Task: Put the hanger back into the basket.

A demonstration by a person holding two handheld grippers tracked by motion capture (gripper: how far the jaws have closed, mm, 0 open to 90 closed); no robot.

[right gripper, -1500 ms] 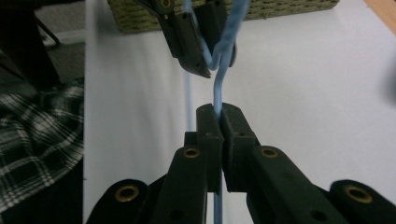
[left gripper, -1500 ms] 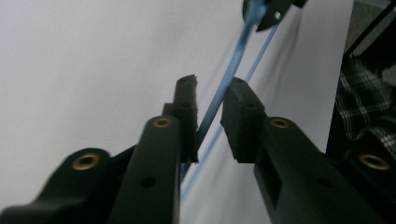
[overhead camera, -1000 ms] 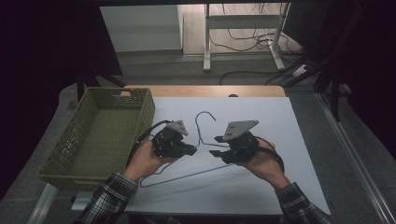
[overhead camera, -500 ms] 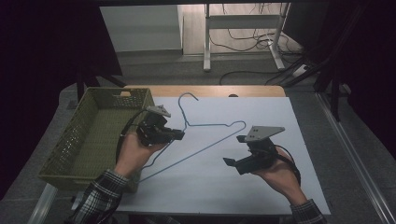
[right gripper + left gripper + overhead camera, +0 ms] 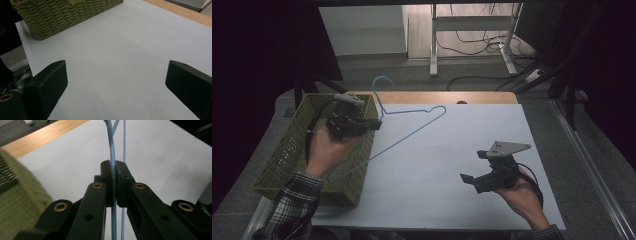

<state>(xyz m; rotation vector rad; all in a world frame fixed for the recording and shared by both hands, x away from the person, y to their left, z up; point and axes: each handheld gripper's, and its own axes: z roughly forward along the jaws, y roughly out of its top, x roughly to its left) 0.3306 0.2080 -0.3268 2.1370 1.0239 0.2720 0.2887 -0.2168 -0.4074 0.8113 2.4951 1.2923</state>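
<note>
A thin blue wire hanger (image 5: 412, 129) hangs in the air, its hook up near the basket's far right corner and its long bar slanting down over the basket's right wall. My left gripper (image 5: 373, 123) is shut on the hanger (image 5: 113, 167) near the neck; the wire runs straight between the closed pads. My right gripper (image 5: 468, 179) stands open low over the white sheet at the right, nothing between its fingers (image 5: 50, 82). The woven olive basket (image 5: 287, 150) sits at the table's left edge.
The white sheet (image 5: 452, 150) covers the table, with a strip of bare wood (image 5: 452, 97) along the far edge. The basket's corner (image 5: 62, 15) lies far off ahead of my right gripper. A desk frame and cables stand on the floor beyond.
My left gripper has carried the hanger up and leftward until it hangs over the basket. My right gripper let go earlier, opened, and has drifted right and toward the person.
</note>
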